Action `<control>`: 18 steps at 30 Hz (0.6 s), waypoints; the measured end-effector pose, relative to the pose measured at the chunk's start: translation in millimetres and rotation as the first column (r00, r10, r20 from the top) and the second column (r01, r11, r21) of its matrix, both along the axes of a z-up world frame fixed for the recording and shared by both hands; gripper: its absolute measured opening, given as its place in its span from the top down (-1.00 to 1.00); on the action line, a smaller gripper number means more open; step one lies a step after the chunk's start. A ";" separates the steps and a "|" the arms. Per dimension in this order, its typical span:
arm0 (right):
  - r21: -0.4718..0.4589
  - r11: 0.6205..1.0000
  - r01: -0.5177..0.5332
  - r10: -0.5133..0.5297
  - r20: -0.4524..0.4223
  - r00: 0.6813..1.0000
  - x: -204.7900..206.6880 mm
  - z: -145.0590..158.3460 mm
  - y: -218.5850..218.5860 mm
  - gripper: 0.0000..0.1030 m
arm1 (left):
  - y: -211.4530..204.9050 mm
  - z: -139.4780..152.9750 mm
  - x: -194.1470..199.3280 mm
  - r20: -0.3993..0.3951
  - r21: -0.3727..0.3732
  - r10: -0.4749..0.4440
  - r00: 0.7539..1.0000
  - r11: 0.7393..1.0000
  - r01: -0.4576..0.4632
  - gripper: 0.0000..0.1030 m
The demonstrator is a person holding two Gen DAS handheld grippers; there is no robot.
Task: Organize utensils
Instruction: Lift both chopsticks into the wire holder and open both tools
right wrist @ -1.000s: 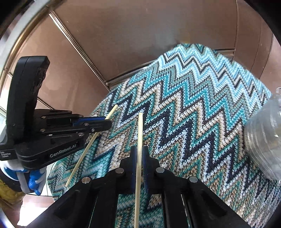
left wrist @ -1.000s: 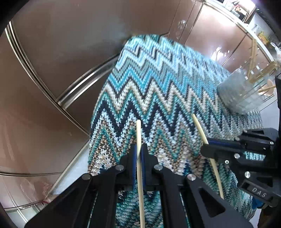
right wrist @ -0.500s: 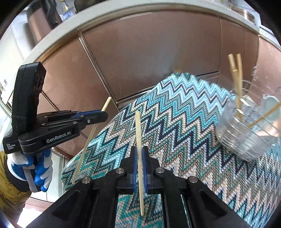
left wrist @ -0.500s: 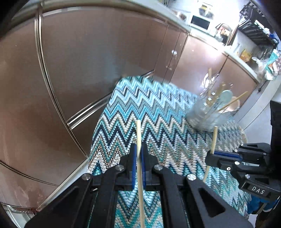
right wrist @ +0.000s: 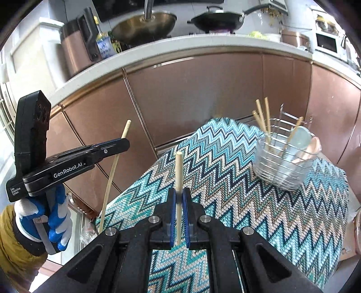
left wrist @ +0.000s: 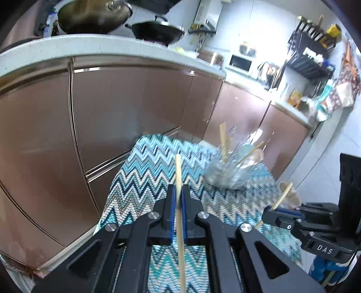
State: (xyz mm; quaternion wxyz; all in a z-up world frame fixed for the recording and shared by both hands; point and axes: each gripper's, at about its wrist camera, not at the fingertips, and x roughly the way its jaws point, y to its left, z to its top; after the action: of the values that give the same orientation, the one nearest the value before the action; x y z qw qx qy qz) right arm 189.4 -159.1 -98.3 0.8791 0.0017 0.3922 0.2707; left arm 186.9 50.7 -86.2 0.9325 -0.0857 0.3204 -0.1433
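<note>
In front of me a zigzag-knit cloth (right wrist: 259, 202) in teal, white and dark blue covers the table — its far edge drapes toward the copper-brown cabinet doors (right wrist: 191, 94). Above them runs a pale countertop (left wrist: 112, 50) with 2 woks: a brassy one (right wrist: 144, 23) and a black one (right wrist: 216, 19). Farther along I see a white microwave (left wrist: 240, 63) and, on the wall, a black rack (left wrist: 311, 51) — its contents too small to tell.

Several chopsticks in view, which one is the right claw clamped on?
The chopstick pinched upright in the right claw; the left claw holds another, the rest stand in the holder.
</note>
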 end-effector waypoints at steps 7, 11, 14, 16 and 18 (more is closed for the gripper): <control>0.007 1.000 0.027 -0.027 0.080 0.996 -37.1 26.6 -12.4 0.88 | -10.8 31.4 -38.7 0.092 -0.039 -0.016 0.996 0.999 0.020 0.91; 0.020 0.999 0.049 -0.051 0.117 0.992 -49.3 36.4 -26.2 0.88 | -22.4 46.4 -52.5 0.146 -0.037 -0.027 0.989 0.999 0.033 0.91; 0.023 0.997 0.073 -0.076 0.144 0.987 -53.2 42.4 -38.8 0.88 | -31.5 54.9 -57.6 0.183 -0.046 -0.033 0.983 0.998 0.042 0.91; 0.026 0.996 0.089 -0.092 0.157 0.983 -52.0 46.4 -47.4 0.88 | -38.7 59.9 -56.9 0.205 -0.047 -0.036 0.978 0.998 0.047 0.91; 0.037 0.994 0.106 -0.111 0.169 0.979 -49.5 51.4 -56.8 0.88 | -47.0 64.1 -52.5 0.225 -0.053 -0.039 0.974 0.997 0.052 0.91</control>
State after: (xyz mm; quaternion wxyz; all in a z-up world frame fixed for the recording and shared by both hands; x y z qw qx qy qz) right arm 139.9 -215.9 -46.9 0.9229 0.0120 0.3108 0.2270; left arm 134.4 3.7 -22.1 0.9561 -0.0887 0.2110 -0.1828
